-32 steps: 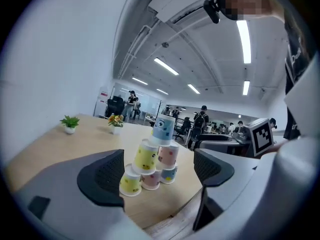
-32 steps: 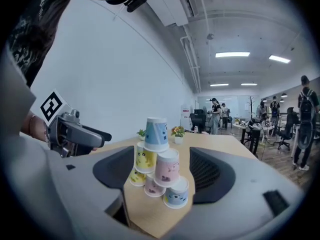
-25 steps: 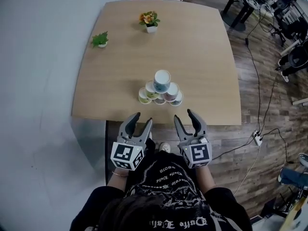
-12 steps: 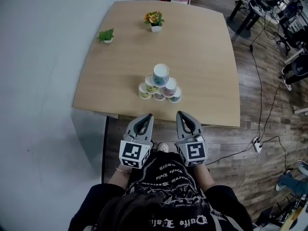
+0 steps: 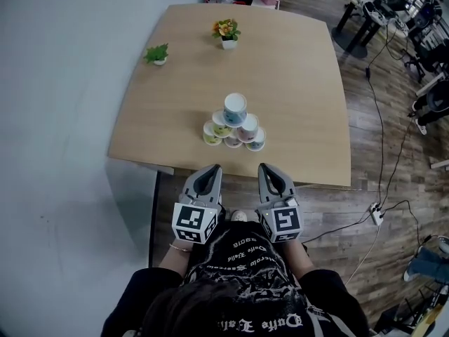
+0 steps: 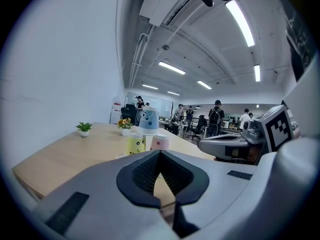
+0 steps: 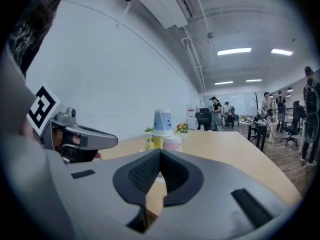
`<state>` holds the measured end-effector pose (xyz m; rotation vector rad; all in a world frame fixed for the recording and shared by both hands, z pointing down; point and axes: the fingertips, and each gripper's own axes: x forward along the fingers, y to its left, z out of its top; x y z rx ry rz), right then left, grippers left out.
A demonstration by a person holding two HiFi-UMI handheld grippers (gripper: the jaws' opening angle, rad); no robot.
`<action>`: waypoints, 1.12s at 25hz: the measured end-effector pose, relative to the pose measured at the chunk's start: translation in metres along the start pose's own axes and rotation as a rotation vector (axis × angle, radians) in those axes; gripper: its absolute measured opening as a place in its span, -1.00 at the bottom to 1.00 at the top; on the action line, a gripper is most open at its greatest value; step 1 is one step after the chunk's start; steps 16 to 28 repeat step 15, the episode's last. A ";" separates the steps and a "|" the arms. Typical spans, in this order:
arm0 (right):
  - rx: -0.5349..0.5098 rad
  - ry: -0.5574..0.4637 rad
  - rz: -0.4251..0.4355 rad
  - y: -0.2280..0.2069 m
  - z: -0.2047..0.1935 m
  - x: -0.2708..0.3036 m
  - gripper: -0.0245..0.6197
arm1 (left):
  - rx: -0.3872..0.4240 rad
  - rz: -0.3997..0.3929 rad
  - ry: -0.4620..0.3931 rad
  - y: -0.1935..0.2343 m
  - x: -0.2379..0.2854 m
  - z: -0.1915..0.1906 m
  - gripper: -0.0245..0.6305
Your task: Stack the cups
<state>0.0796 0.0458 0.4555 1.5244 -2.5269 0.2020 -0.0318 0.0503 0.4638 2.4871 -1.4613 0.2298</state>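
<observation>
1. The jaws of both grippers, spread a second ago, have been brought together. The left gripper point(image 5: 210, 173) and the right gripper point(image 5: 268, 170) are now closed, with nothing between the pads.
2. The cups point(image 5: 233, 126) are seen piled as a pyramid at the centre of the frame, near the lower edge of the table point(image 5: 295, 69).
3. Both grippers are held at lower centre, off the table and apart from the cups, so the stacking is judged complete.

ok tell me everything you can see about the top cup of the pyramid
The top cup looks like paper, pale blue with a small dark print. It stands inverted, narrow end up, as the peak of the stack. It rests across a yellow cup and a pink cup, near the table's front edge. Nothing else touches it.
</observation>
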 end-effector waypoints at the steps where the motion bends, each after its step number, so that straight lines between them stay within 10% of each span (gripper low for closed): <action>1: 0.003 0.001 0.000 0.000 0.000 0.000 -0.92 | 0.004 -0.004 -0.001 -0.001 -0.001 0.001 -0.92; 28: -0.004 0.017 0.001 0.002 -0.007 0.006 -0.92 | -0.024 -0.006 -0.008 0.003 0.004 0.001 -0.92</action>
